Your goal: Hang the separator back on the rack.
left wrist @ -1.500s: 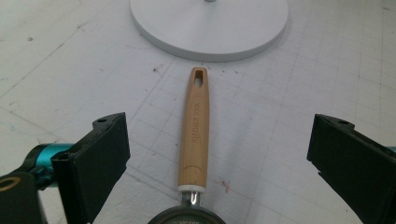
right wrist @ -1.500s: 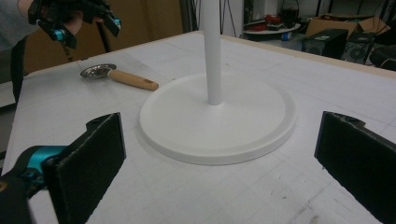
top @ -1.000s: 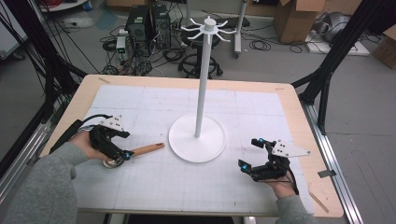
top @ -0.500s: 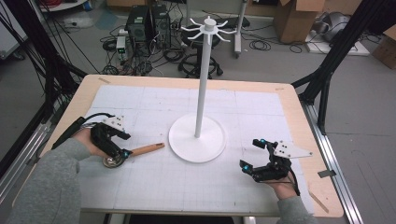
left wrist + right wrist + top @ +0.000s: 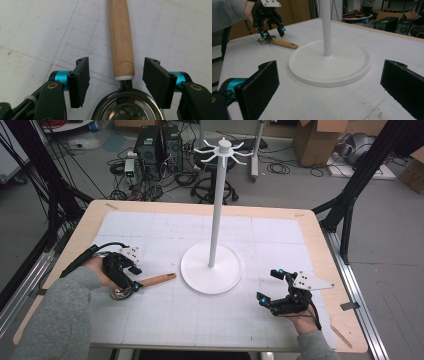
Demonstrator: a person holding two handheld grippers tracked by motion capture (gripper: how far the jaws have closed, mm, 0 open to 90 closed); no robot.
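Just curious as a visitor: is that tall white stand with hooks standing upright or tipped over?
Upright. The tall white stand has its round base flat on the table, pole vertical, hooks on top.

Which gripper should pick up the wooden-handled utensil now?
Left. The left gripper already straddles the utensil where handle meets metal head; its jaws have just been closing, not yet touching. The right gripper sits open beyond the white stand.

The utensil under my left gripper (image 5: 116,82) has a smooth, pale wooden handle (image 5: 121,40) with lettering pressed into it, a white plastic-looking collar, and a shiny polished metal bowl (image 5: 127,106). My jaw pads are matt black, slightly grainy, on glossy teal metal pins. The white stand (image 5: 212,268) looks like smooth, faintly glossy plastic. The table (image 5: 310,227) is raw wood edged, covered by matt white gridded paper (image 5: 165,227).
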